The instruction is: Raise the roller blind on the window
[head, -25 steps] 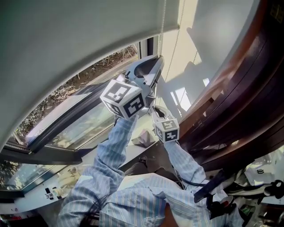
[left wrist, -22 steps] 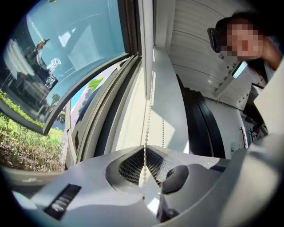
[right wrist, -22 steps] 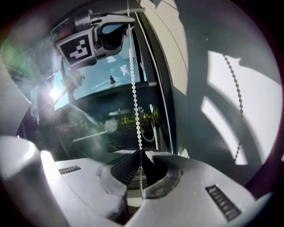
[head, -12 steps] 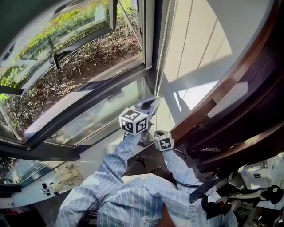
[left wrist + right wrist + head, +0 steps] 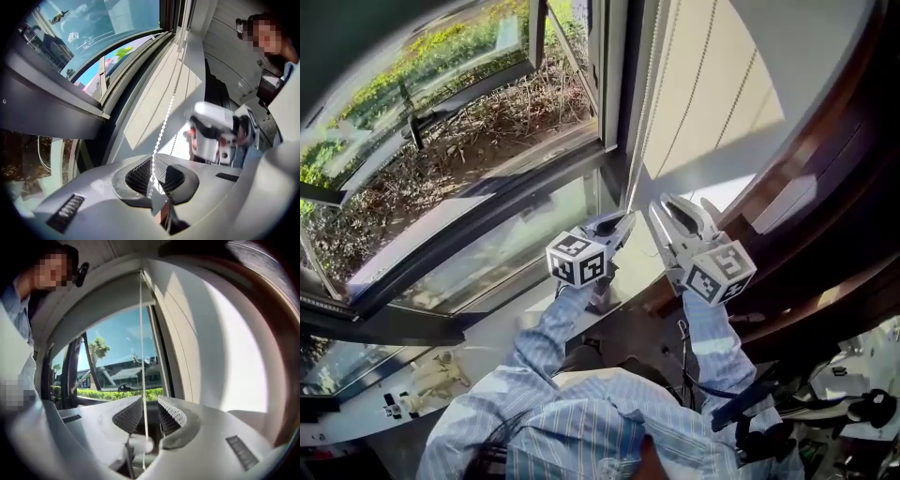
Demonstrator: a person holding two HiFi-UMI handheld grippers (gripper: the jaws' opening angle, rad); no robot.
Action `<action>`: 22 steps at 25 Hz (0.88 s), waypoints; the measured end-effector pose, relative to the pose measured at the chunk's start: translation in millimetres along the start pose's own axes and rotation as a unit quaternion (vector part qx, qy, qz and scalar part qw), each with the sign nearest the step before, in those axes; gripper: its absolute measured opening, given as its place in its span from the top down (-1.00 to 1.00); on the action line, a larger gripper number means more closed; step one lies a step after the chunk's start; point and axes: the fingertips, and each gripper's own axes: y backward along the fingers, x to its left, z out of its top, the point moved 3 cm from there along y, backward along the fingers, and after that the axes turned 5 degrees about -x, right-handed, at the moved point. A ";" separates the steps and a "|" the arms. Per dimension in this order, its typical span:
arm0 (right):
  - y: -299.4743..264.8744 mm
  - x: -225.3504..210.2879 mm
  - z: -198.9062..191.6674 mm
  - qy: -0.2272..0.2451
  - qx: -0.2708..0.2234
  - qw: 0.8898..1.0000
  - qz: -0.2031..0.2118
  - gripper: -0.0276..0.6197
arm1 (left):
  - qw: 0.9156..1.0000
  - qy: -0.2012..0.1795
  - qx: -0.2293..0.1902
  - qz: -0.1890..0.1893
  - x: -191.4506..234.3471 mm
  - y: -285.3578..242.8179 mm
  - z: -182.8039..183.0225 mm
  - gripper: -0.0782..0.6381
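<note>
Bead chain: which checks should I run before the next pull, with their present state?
1. Left hand-held gripper shut on the chain: ok.
2. Chain runs straight up from that grip: ok.
3. Chain lies between the right hand-held gripper jaws: ok.
4. Right jaws clamped on the chain: not ok. They are opening and the pads stand clear of it.
5. How far the blind is up: cannot tell.

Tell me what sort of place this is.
Probably a room beside a ground-floor window: a dark-framed glass window, a white beaded blind cord hanging beside it, and a green hedge outside.
</note>
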 end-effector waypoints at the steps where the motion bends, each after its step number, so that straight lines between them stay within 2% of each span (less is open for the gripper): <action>1: -7.5 3.9 31.6 0.019 -0.015 0.999 0.023 0.64 | 1.000 0.000 0.001 -0.001 -0.4 -0.9 -0.4 0.74; 3: -22.7 9.5 80.4 0.053 -0.027 0.996 0.064 0.61 | 1.000 -0.002 0.001 -0.003 -1.2 -2.6 -1.4 0.74; 5: -34.4 15.2 112.9 0.070 -0.034 0.992 0.094 0.60 | 1.000 -0.003 0.002 -0.004 -2.7 -3.0 -2.7 0.74; 8: -48.3 23.9 147.9 0.089 -0.059 0.988 0.114 0.60 | 1.000 -0.005 0.006 -0.005 -6.7 -2.8 -3.7 0.74; 11: -59.6 25.1 167.0 0.124 -0.083 0.984 0.097 0.61 | 1.000 -0.006 0.006 -0.004 -6.5 -2.1 -2.3 0.74; 12: -61.2 25.1 170.0 0.127 -0.090 0.984 0.088 0.73 | 1.000 -0.005 0.006 -0.003 -6.0 -1.2 -2.0 0.74; 13: -62.3 24.3 171.7 0.117 -0.096 0.985 0.078 0.85 | 1.000 -0.004 0.005 -0.002 -5.5 -0.6 -1.7 0.74; 16: -63.3 15.4 170.2 0.073 -0.122 0.989 0.043 0.90 | 1.000 0.000 0.003 0.001 -3.4 -0.7 -2.1 0.74; 18: -63.4 10.3 161.7 0.093 -0.133 0.987 0.013 0.90 | 1.000 0.006 0.005 0.005 0.0 -1.5 -6.0 0.74; 20: -65.6 9.9 145.2 0.114 -0.121 0.986 -0.001 0.90 | 1.000 0.013 0.022 0.013 7.9 -1.4 -18.2 0.74; 22: -68.4 7.4 116.1 0.111 -0.091 0.990 -0.009 0.90 | 0.997 0.022 0.061 0.030 19.7 3.5 -45.0 0.74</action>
